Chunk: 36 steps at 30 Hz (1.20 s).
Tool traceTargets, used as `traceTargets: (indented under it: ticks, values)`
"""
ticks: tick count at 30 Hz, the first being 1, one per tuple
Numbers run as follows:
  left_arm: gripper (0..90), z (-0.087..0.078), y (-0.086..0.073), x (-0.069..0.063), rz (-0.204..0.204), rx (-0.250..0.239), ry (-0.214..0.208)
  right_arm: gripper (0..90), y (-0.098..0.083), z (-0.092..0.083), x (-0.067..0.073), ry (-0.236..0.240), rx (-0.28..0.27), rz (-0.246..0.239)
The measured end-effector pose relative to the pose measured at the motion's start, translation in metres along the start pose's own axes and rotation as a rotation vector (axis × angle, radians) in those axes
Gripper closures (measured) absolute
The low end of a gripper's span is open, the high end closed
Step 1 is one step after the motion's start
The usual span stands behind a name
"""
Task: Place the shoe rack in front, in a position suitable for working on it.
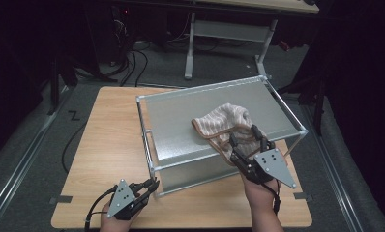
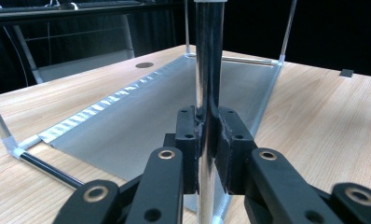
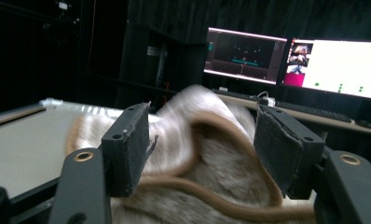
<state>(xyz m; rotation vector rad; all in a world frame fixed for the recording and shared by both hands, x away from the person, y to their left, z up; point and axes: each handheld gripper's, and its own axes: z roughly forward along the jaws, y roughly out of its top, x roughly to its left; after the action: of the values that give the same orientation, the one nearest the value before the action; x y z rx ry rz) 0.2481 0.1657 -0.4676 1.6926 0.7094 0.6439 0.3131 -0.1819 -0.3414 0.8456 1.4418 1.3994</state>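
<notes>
A metal two-shelf rack (image 1: 181, 125) stands on the wooden table (image 1: 103, 145). A striped beige towel with a brown hem (image 1: 224, 121) lies bunched on the top shelf near its front right edge. My left gripper (image 1: 153, 185) is shut on the rack's front left post (image 2: 207, 70), whose chrome tube runs up between the pads of that gripper (image 2: 207, 140). My right gripper (image 1: 245, 136) is at the towel with its jaws wide apart. The towel (image 3: 197, 135) bulges between the pads of that gripper (image 3: 202, 149), and they do not press on it.
The rack's lower shelf (image 2: 151, 116) is a bare grey sheet. Two lit monitors (image 3: 346, 67) and a keyboard stand on a desk beyond the table. A white desk frame (image 1: 190, 48) and cables on the floor (image 1: 132, 63) lie past the table's far edge.
</notes>
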Motion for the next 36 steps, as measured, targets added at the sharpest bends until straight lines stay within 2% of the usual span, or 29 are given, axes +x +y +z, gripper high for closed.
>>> traceTargets:
  ticks: [4,6,10,13,18,25,29,36]
  values:
    - [79.4,0.0,0.0,0.0,0.003,0.004,0.0,37.7,0.021,0.012,-0.002,-0.008,-0.04,0.002]
    - [79.4,0.0,0.0,0.0,0.004,0.005,0.001,40.2,0.027,0.021,-0.004,-0.024,-0.039,0.004]
    - [79.5,0.0,0.0,0.001,0.005,0.001,-0.003,42.1,0.024,0.04,-0.013,-0.062,0.031,0.019]
    - [79.5,0.0,0.0,0.001,0.005,0.003,-0.006,41.0,0.011,0.047,-0.019,-0.053,0.103,0.041]
    - [79.4,0.0,0.0,0.0,0.003,0.003,-0.002,35.2,-0.012,0.042,-0.017,-0.025,0.167,0.059]
    - [79.1,0.0,-0.001,-0.001,0.005,0.005,0.005,26.5,-0.029,0.025,-0.01,0.016,0.186,0.051]
    - [79.1,-0.001,-0.002,-0.002,0.006,0.003,-0.001,27.3,-0.036,0.022,-0.008,0.02,0.177,0.053]
    - [78.9,-0.002,-0.003,-0.004,0.015,-0.002,-0.011,36.4,-0.044,0.021,-0.01,-0.018,0.132,0.058]
